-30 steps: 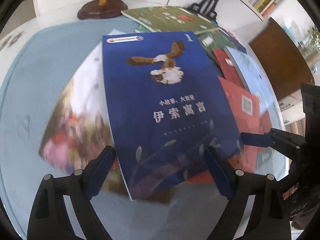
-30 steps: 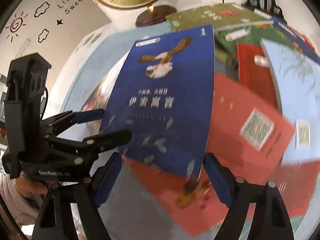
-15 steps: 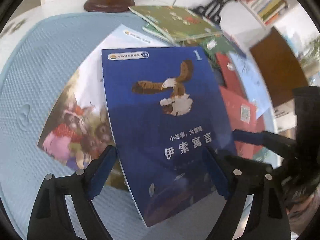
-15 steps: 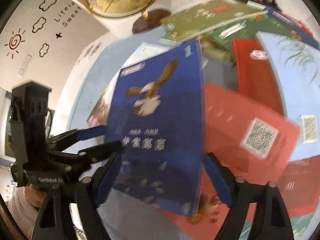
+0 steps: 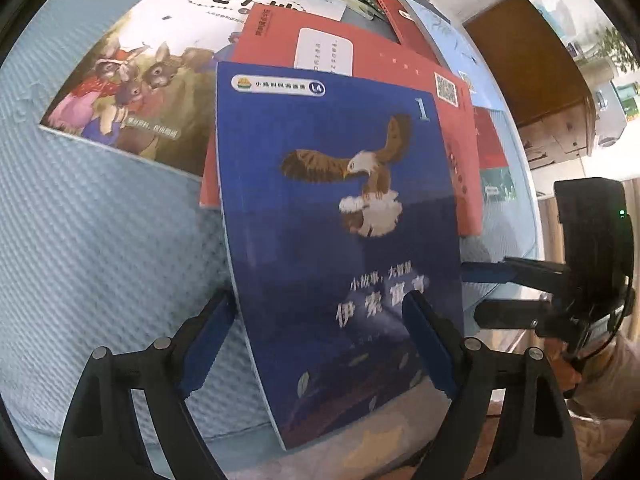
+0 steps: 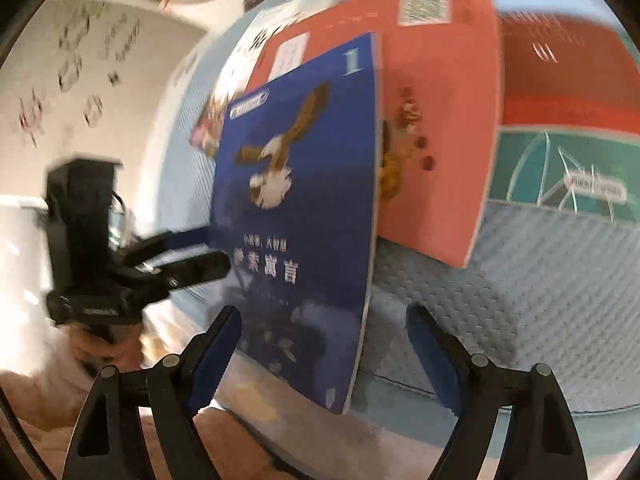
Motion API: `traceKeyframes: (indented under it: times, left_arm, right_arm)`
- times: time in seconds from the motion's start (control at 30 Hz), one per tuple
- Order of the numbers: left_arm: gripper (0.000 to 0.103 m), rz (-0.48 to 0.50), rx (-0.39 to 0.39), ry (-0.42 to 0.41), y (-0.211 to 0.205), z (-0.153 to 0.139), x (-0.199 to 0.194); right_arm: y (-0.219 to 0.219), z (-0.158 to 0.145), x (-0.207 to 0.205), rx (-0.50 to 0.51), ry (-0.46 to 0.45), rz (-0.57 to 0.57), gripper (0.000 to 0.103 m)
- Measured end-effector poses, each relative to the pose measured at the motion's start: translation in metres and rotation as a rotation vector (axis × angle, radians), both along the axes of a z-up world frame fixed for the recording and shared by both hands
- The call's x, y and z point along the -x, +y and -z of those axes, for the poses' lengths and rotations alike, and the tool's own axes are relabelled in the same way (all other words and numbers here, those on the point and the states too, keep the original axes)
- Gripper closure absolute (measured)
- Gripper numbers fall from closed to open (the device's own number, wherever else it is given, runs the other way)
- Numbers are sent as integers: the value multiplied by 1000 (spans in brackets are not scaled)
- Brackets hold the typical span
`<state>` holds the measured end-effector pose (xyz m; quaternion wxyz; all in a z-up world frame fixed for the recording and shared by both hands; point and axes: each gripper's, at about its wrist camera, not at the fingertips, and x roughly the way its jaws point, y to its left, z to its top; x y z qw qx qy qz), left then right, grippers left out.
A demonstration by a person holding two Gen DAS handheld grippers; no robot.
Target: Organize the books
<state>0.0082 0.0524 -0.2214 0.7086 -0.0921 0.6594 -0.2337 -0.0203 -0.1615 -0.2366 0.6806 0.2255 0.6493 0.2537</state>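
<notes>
Pale blue quilted mat [image 5: 100,260] covers the worktop. Bare mat lies open to the left of the left gripper [image 5: 316,300] and ahead and to the right of the right gripper [image 6: 323,311], and its rounded near edge runs just in front of both.

Ahead and to the left of the left gripper lies a rabbit picture book [image 5: 160,92]. A salmon-red book [image 5: 272,44] overlaps its right side. A teal book [image 6: 560,172] sits ahead and to the right of the right gripper.

The blue eagle book [image 5: 320,220] lies over the salmon-red one. Its long edges run away from the grippers, and its near corner hangs past the mat's edge. The left gripper is spread wide and straddles the book's near end, with one finger under the cover and one over it. The right gripper is also spread wide, with the book's right edge between its fingers. Neither gripper is clamped on the book.

Half a second ago the eagle book rested directly on the rabbit book, farther up the mat. It now sits nearer the edge, with the salmon-red book beneath it.
</notes>
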Motion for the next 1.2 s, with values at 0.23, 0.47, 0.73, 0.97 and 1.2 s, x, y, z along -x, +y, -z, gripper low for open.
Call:
traceKeyframes:
  times: [0.23,0.47,0.73,0.97,1.2]
  left_arm:
    - [29,4,84,5,5,-1,-18]
    - [53,-117,173,47,35,6,-13]
    - [63,-122,205,106,47,8,3]
    - [86,-139,145,44,42,-10,9]
    - [86,-161,138,-37,53,-54,7]
  right_arm:
    - [24,-5,-19,17,-114,-105,19]
    - [5,-2,-20,-24,-94,-65,43]
    - [-21,12,-15,-155,2,44,57]
    - [-27,-7,-9,-86,-14,29,84]
    - [-15,-52,-9,-118,-57,35,85]
